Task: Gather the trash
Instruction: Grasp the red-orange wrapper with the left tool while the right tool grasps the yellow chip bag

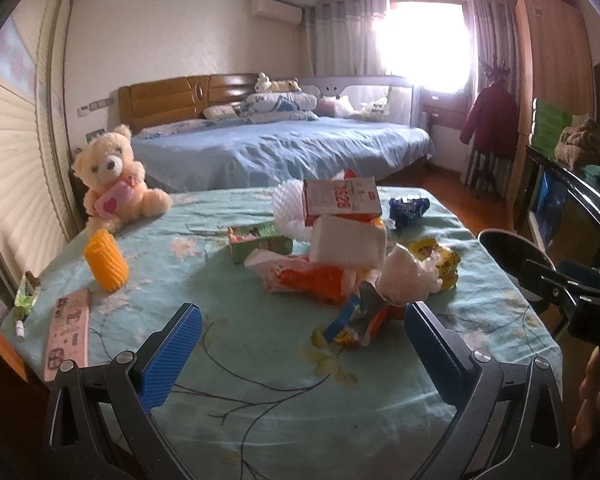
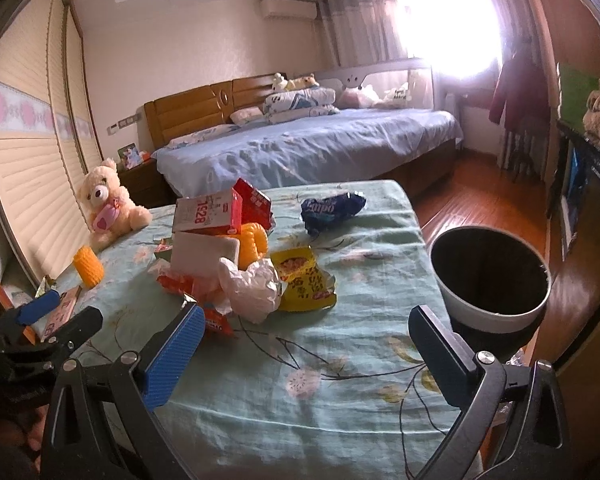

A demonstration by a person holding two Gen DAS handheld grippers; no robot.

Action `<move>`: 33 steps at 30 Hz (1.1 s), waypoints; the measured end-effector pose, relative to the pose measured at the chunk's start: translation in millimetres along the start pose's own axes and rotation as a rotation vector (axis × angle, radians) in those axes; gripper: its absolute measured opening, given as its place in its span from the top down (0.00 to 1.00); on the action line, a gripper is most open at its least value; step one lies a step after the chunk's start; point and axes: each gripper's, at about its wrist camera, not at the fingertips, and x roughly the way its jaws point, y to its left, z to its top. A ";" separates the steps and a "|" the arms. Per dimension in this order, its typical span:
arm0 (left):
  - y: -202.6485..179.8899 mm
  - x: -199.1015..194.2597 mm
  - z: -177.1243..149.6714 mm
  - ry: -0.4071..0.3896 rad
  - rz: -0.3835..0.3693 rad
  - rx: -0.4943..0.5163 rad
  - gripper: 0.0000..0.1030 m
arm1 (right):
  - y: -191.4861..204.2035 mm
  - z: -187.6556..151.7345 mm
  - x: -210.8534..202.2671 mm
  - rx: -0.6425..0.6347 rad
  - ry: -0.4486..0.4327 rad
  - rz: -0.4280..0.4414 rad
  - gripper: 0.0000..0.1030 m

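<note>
Left gripper (image 1: 302,322), jaws spread wide and holding nothing, hovers low over the table (image 1: 236,364) draped in a pale green floral cloth; a crumpled blue-and-orange wrapper (image 1: 354,320) lies on the cloth between its fingertips, nearer the right one. Right gripper (image 2: 306,322), likewise spread wide with nothing between its jaws, hangs over the table's near right part, with a dark, white-rimmed waste bin (image 2: 490,280) standing just off the table's right edge. Near the table's centre lies the trash heap: a crumpled white tissue (image 2: 254,286) touching a yellow snack packet (image 2: 306,284), an orange-and-white wrapper (image 1: 304,278), a white block (image 1: 348,246) and, on top, a carton printed "1928" (image 2: 206,212). Farther back rests a blue wrapper (image 2: 332,208). Along the left edge sit a pink box (image 1: 68,330), an orange ribbed object (image 1: 106,266) and a teddy bear (image 1: 114,174). Beyond the table stands a bed (image 2: 308,148) with blue bedding.
</note>
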 end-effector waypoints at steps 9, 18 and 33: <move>-5.4 39.4 1.3 0.124 -0.065 0.010 0.06 | -19.3 0.6 41.9 0.045 0.141 0.088 0.21; -14.9 78.5 4.7 0.222 -0.125 0.031 0.24 | -33.8 5.8 89.4 0.089 0.239 0.140 0.27; -35.5 122.9 5.6 0.243 -0.210 0.100 0.87 | -36.5 16.4 141.4 0.100 0.309 0.207 0.60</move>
